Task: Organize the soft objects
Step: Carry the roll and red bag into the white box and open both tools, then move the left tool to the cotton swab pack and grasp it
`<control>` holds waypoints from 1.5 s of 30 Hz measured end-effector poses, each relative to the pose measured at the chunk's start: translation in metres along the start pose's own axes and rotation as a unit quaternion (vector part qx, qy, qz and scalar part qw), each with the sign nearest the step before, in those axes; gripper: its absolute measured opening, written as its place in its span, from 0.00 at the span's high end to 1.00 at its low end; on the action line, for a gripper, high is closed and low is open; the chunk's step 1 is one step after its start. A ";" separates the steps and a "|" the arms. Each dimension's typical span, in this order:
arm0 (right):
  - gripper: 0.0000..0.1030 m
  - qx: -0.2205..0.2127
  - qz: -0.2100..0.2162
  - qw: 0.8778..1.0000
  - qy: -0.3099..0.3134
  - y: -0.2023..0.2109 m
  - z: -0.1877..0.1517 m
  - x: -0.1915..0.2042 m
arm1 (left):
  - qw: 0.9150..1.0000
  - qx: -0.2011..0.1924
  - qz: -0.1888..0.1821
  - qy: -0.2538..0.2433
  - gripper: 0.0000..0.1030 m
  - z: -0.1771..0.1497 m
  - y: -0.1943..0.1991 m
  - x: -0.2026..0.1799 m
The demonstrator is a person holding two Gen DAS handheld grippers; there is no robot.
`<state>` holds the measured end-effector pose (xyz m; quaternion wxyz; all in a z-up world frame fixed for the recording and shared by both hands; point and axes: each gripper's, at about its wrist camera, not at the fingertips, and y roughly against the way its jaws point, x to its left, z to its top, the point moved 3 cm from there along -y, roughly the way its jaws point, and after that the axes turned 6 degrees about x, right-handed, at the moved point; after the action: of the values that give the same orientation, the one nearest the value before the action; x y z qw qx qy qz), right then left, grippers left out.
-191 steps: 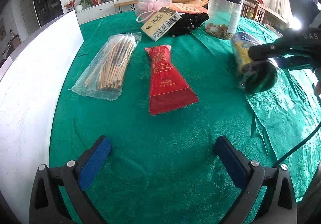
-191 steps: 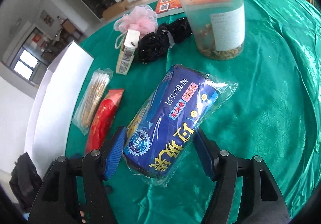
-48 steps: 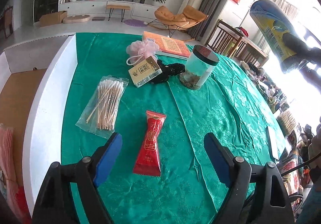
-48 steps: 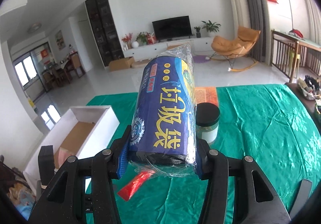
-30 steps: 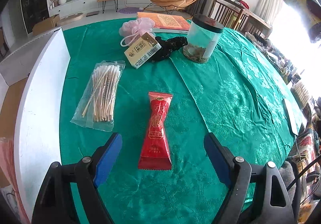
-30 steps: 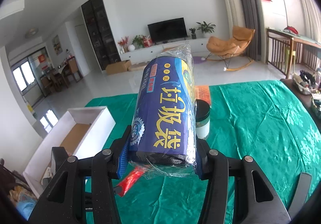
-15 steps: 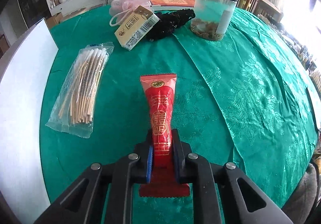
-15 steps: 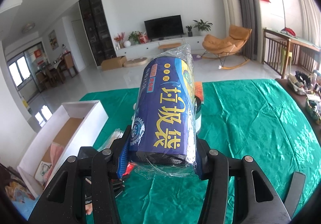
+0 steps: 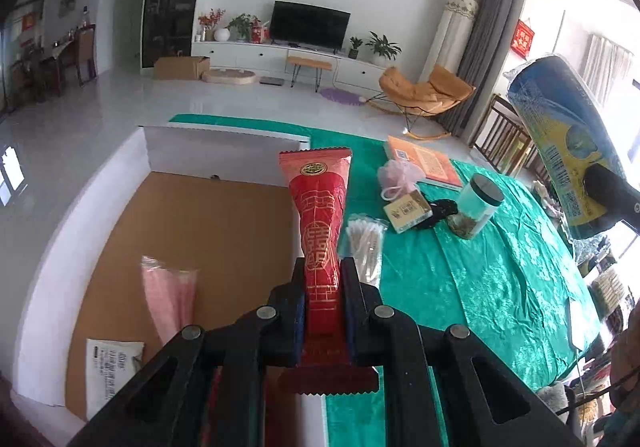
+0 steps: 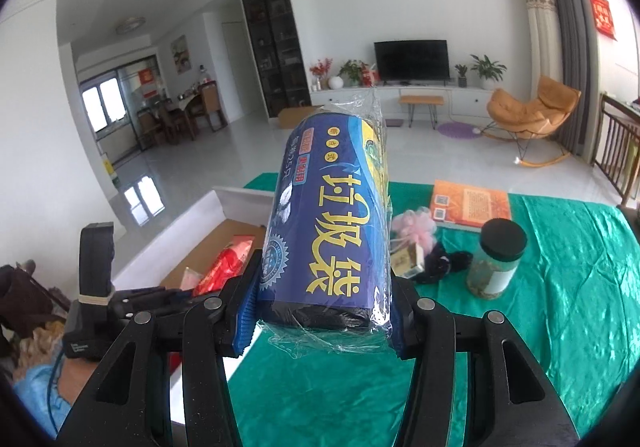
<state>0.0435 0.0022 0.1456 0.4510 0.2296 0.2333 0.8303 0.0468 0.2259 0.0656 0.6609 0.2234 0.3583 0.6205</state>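
Observation:
My left gripper (image 9: 322,279) is shut on a red foil packet (image 9: 318,219), which stands up out of the jaws in the air over the right wall of a white cardboard box (image 9: 92,183). The right gripper (image 10: 322,295) is shut on a blue roll pack of bin bags (image 10: 332,215), held high above the green tablecloth (image 10: 560,311). That blue pack (image 9: 568,135) also shows at the upper right of the left wrist view. The red packet (image 10: 224,267) and left gripper (image 10: 188,297) show over the box (image 10: 240,199) in the right wrist view.
In the box lie a pink packet (image 9: 170,295) and a white packet (image 9: 112,363). On the cloth remain a bag of cotton swabs (image 9: 366,243), a small carton (image 9: 406,211), a pink mesh sponge (image 9: 398,177), a black soft item (image 9: 440,209), a jar (image 9: 474,207) and an orange book (image 9: 424,161).
The left gripper shut on the red packet on the table, then lifted it and swung left over the box. The right gripper has drifted left with the blue pack still in its grip.

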 end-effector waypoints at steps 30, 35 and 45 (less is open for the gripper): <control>0.27 0.147 -0.244 0.953 -0.102 -0.094 -0.181 -0.163 | 0.991 0.084 -0.051 -0.090 0.02 -0.076 -0.085 -0.127; 0.27 0.126 -0.242 0.945 -0.181 -0.075 -0.202 -0.199 | 0.981 0.153 -0.053 -0.106 0.02 -0.123 -0.125 -0.147; 0.22 0.141 -0.254 0.941 -0.173 -0.083 -0.211 -0.193 | 0.988 0.130 0.031 -0.083 0.02 -0.049 -0.197 -0.139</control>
<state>0.0661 -0.1606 -0.1025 0.6433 0.3640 0.3171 0.5943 0.1437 0.0571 -0.0844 0.6339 0.3690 0.3732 0.5681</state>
